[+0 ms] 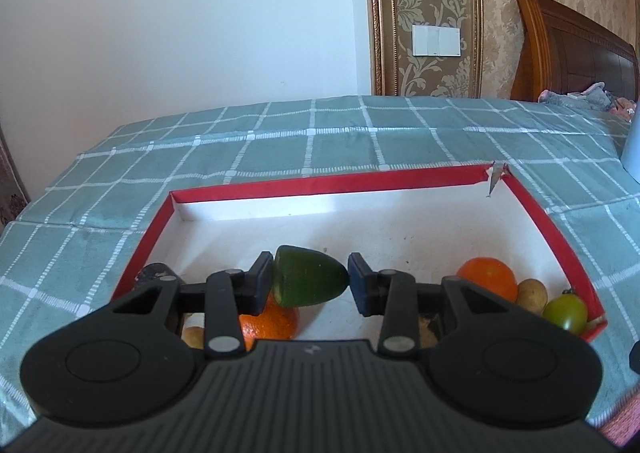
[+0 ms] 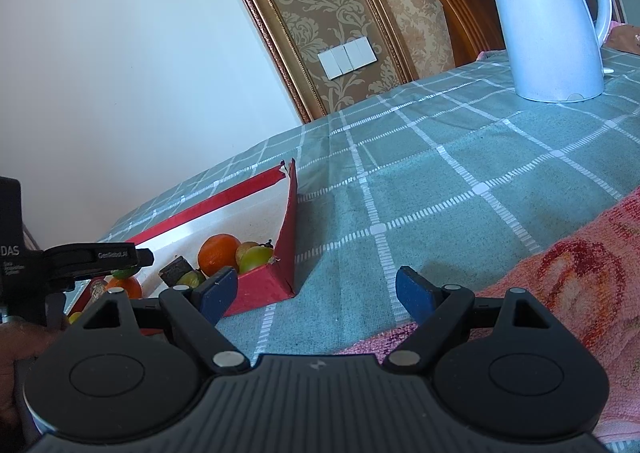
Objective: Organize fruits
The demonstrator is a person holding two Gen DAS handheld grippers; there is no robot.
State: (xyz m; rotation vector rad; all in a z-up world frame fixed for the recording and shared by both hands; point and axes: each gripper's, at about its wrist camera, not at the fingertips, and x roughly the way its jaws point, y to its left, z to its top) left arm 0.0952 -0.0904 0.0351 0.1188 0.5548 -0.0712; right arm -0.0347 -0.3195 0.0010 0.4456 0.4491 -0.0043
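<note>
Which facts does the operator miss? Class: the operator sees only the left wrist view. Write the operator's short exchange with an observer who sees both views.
Operator: My left gripper grips the green fruit over the red box. Is the right gripper carrying anything?
Observer: No. It is open, with nothing between its pads, over the tablecloth just outside the box.
Operator: What is the white shape at my right edge?
Observer: A white kettle, standing upright on the tablecloth.
Operator: Anything else near the right gripper?
Observer: A pink towel lies beside its right finger.
</note>
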